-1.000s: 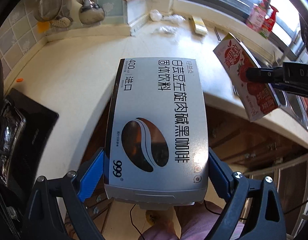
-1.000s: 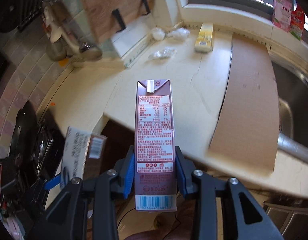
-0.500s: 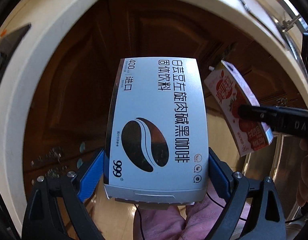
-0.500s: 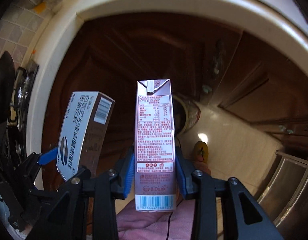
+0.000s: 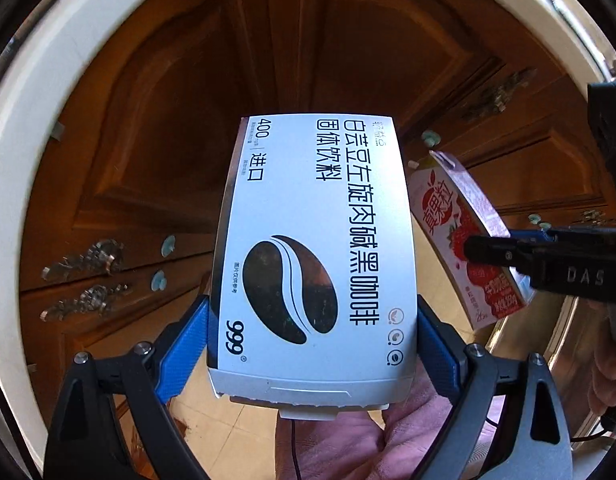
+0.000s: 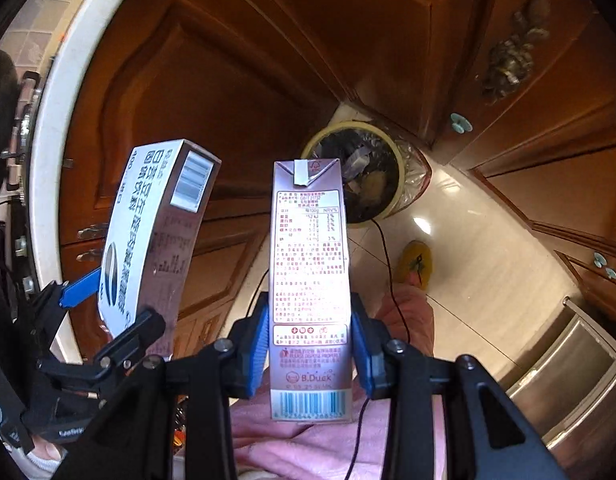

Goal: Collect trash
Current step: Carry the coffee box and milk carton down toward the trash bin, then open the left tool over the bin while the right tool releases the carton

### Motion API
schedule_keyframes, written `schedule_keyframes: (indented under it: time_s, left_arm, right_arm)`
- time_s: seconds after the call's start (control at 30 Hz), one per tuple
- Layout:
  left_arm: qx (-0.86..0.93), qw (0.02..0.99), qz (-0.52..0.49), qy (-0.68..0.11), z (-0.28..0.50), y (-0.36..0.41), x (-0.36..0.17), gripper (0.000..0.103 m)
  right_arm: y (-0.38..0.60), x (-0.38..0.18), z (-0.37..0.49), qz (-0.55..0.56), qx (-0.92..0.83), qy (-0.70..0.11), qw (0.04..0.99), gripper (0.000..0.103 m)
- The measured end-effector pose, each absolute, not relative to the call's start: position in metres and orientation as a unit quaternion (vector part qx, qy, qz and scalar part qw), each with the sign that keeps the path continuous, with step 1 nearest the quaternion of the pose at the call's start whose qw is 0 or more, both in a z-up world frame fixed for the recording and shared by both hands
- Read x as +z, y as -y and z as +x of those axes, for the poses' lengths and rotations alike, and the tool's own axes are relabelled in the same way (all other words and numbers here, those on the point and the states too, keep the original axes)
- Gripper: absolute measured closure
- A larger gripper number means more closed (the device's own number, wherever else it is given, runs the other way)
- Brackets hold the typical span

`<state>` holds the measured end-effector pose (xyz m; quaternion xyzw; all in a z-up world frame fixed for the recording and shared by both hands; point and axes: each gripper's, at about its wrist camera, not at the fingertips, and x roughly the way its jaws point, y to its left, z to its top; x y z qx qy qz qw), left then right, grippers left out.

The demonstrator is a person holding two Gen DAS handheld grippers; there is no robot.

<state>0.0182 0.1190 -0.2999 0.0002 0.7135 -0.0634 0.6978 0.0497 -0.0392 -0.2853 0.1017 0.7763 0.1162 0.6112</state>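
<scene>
Both hands have dropped from countertop level to the wooden cabinet fronts. Left gripper [image 5: 312, 354] pinches the white-and-grey coffee box [image 5: 316, 256], right gripper [image 6: 308, 346] the pink drink carton [image 6: 310, 280]. Lined round bin [image 6: 388, 208] waits on the floor below; nothing dumped yet.

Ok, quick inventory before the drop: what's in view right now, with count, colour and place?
coffee box: 1, white with black bean print, clamped in left gripper
milk carton: 1, pink, clamped in right gripper
trash bin: 1, yellowish rim, dark liner, on the floor beyond the carton, holding scraps
cabinet doors: several, brown wood, under the counter
counter edge: 1, white, arcing above the cabinets
slipper: 1, yellow, on the floor tiles
person's pink clothing: below the grippers
</scene>
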Motion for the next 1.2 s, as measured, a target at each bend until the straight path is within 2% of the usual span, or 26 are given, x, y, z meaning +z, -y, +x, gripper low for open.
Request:
schedule_keyframes:
  time_s: [0.37,0.5,0.67,1.2]
  left_arm:
    - [-0.046,0.643,-0.010,-0.764,0.020,-0.131,-0.419,0.010]
    - [-0.032,0.637,-0.010,-0.770,0.024,-0.138,-0.436,0.010]
    - [-0.056,0.646,0.008,-0.761,0.017,-0.133,-0.411,0.010]
    - [-0.128,0.718,0.053,-0.682,0.011,-0.119,-0.242,0.010]
  right_arm:
    - [0.047,-0.401,0.036,0.128,0.079,-0.823,0.548,0.067]
    - [0.050,-0.429,0.024,0.138,0.064,-0.837,0.526,0.067]
    - [0.041,-0.407,0.018,0.147,0.076,-0.830,0.532,0.067]
    - [0.032,-0.234,0.031,0.168,0.111,-0.742,0.639,0.067]
